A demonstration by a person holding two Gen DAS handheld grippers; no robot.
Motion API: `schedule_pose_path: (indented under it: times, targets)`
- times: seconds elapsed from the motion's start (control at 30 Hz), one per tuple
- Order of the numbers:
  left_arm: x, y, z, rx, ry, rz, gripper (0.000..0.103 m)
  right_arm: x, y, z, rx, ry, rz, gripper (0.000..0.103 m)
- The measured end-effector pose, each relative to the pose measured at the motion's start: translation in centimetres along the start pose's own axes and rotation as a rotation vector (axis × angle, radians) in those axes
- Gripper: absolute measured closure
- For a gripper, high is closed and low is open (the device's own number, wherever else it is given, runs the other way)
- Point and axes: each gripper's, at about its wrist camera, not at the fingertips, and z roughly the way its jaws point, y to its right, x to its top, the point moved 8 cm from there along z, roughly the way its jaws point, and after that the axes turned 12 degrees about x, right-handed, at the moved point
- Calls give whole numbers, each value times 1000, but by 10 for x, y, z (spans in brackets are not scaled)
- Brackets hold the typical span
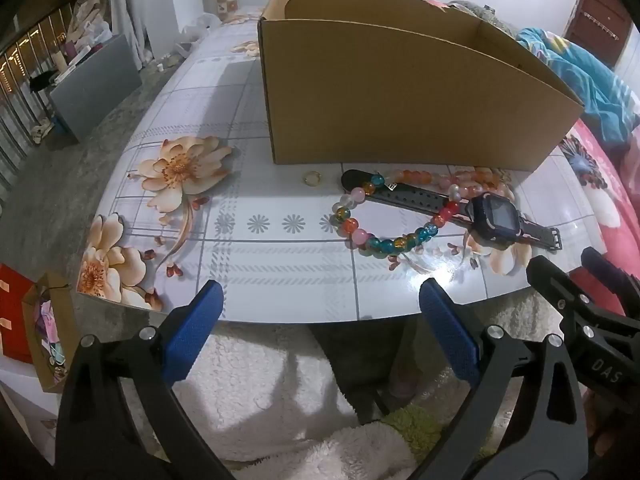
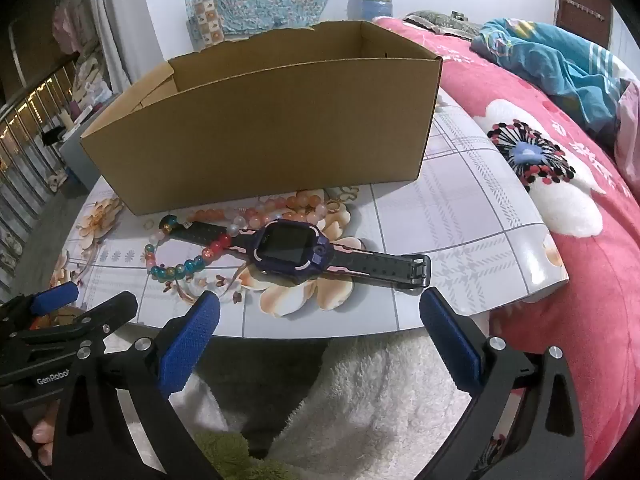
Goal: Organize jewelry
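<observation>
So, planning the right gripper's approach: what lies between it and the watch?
Only bare tabletop: the right wrist view shows nothing between the open right gripper and the watch.

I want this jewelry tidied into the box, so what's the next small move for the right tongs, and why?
Probably ease the right tongs forward and down over the watch. They stand open and empty at the table edge, and the watch lies nearest them. Its strap rests on the multicolored bead bracelet, so lifting it first frees the beads. The cardboard box waits open just behind.
</observation>
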Motion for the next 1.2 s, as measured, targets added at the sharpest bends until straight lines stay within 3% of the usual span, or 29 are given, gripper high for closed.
schedule_pose_path:
  times: [1.2]
  targets:
    - [4,-12,-2,8,1,0,8,-1,-2,1,-5,-5,2,5]
